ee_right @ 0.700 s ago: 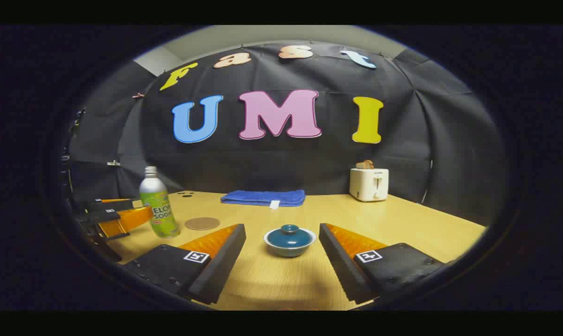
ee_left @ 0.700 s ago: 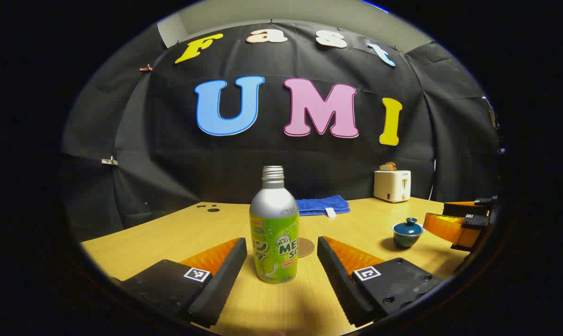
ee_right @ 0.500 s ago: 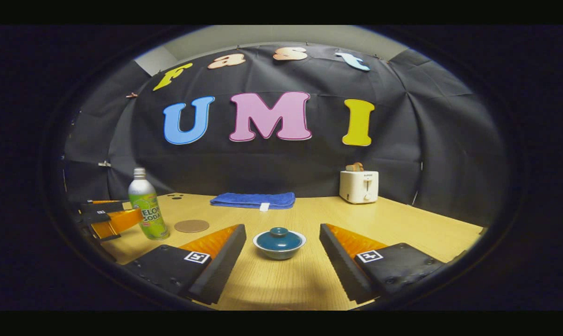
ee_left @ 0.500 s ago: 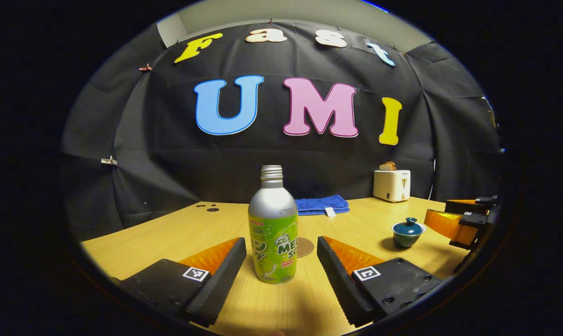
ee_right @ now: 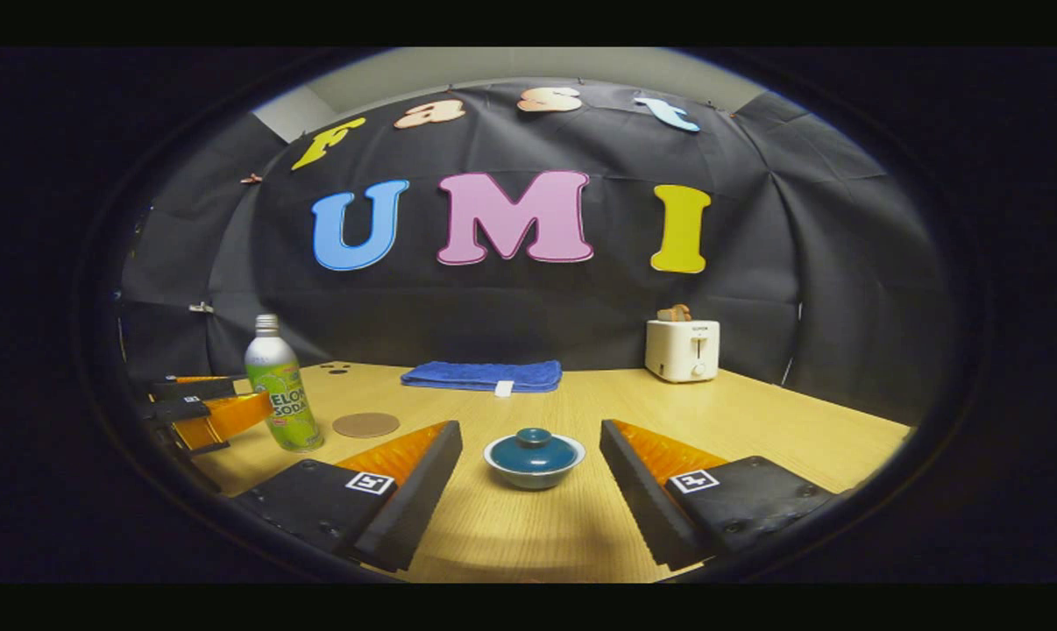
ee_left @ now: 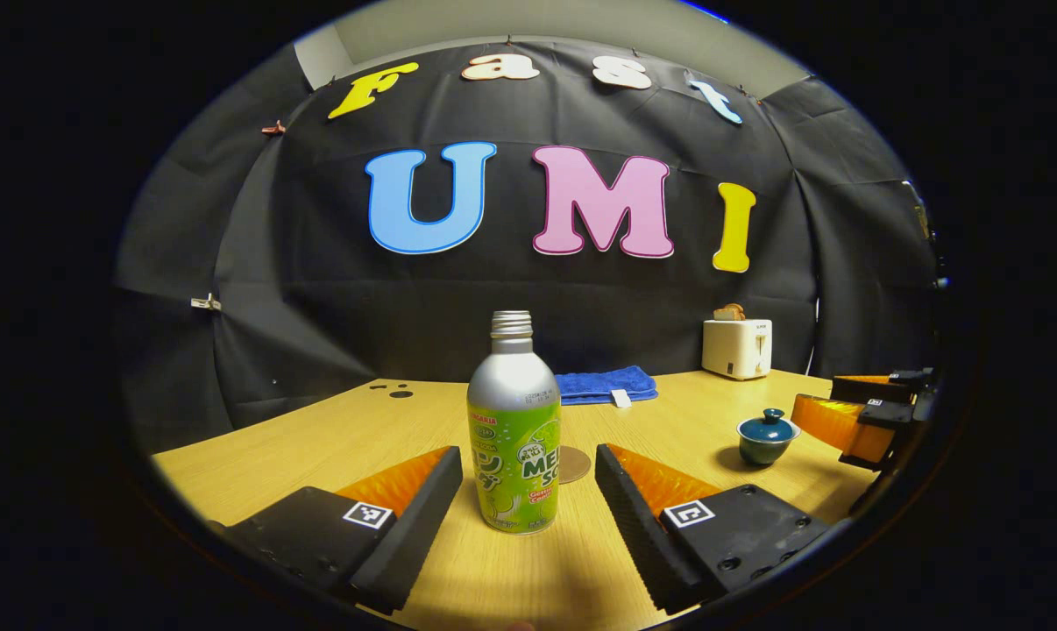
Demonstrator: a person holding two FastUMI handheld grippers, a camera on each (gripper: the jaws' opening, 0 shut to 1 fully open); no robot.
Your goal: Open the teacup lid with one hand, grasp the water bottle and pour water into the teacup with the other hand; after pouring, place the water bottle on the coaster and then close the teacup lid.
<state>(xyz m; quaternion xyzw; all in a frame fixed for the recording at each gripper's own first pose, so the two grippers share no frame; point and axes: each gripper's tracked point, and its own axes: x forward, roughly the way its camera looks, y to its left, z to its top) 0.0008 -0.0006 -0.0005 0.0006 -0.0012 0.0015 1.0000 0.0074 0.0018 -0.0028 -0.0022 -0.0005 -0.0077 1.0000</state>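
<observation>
Lidded teacup (ee_right: 534,458) sits between the right tool's (ee_right: 530,449) spread fingers, untouched.

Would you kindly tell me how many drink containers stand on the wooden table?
2: a silver-and-green soda bottle between the left gripper fingers, and a lidded teal ceramic teacup between the right gripper fingers. None seems hidden.

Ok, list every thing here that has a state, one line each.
water bottle: upright on the table, uncapped, ungrasped
teacup: lid on
coaster: bare
toaster: bread in slot
blue towel: folded
left hand-held gripper: open
right hand-held gripper: open
</observation>
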